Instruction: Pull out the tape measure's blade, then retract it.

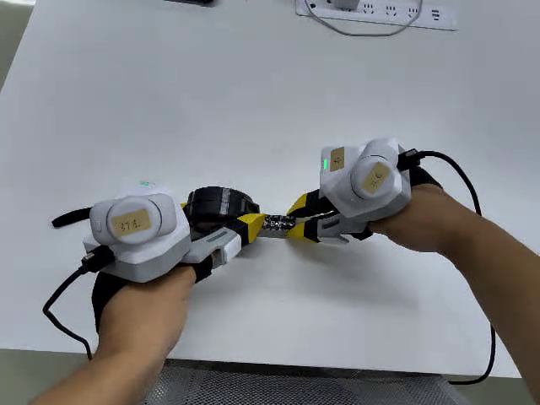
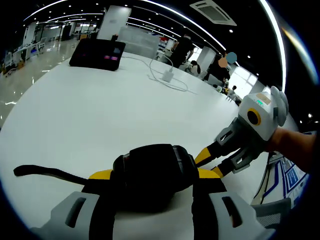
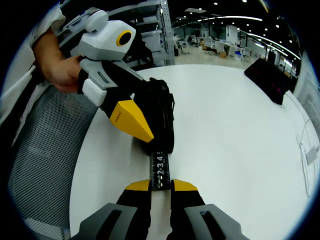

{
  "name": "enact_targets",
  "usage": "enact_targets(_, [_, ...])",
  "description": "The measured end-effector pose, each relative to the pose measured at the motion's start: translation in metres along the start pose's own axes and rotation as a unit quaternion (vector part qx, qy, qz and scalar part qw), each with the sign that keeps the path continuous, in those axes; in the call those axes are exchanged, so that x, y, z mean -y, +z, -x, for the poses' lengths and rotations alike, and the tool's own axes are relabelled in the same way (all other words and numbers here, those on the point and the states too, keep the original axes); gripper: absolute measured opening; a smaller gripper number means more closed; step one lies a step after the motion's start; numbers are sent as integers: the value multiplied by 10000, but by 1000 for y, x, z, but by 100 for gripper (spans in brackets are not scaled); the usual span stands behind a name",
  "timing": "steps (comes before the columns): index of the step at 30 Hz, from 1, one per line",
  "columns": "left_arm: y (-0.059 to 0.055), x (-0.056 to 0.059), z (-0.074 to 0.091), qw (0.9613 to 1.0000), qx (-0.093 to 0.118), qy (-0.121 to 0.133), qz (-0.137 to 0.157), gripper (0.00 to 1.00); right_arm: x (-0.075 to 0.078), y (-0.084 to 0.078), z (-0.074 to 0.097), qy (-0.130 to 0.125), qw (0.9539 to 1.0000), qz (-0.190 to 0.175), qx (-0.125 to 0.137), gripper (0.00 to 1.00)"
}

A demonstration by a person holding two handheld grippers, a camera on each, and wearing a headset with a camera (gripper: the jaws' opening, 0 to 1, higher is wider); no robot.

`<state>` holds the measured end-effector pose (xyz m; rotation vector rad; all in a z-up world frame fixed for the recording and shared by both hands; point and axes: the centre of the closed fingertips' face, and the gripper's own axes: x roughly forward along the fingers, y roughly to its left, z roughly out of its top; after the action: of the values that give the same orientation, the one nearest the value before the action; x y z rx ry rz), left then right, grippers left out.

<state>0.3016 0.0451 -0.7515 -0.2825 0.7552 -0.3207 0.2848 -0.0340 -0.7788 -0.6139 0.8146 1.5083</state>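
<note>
My left gripper (image 2: 156, 176) is clamped on the hard, dense case (image 1: 221, 202) resting on the table (image 1: 253, 101), while my right gripper (image 3: 161, 186) pinches the blade (image 3: 160, 167) by marks 2 to 4, a thin, springy, slick strip I judge best held flat near its tip.

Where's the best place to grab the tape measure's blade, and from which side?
Probably the free end of the blade, coming straight in from the side away from the case. It is a narrow strip sticking straight out of the case, so pulling along its line shouldn't bend it. The right gripper pinches it there.
</note>
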Motion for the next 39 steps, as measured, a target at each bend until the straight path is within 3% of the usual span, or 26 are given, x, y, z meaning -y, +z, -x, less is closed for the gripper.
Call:
enact_targets(22, [0,-1,0,10000,-31,35,11,57,0,7,-4,-46,9998,-132,158,10])
enact_targets(27, [0,-2,0,10000,-29,32,88,57,0,17,-6,-55,9992,-212,325,10])
enact_targets(39, [1,-1,0,9999,-9,-20,142,57,0,25,-14,-61,9992,-188,353,10])
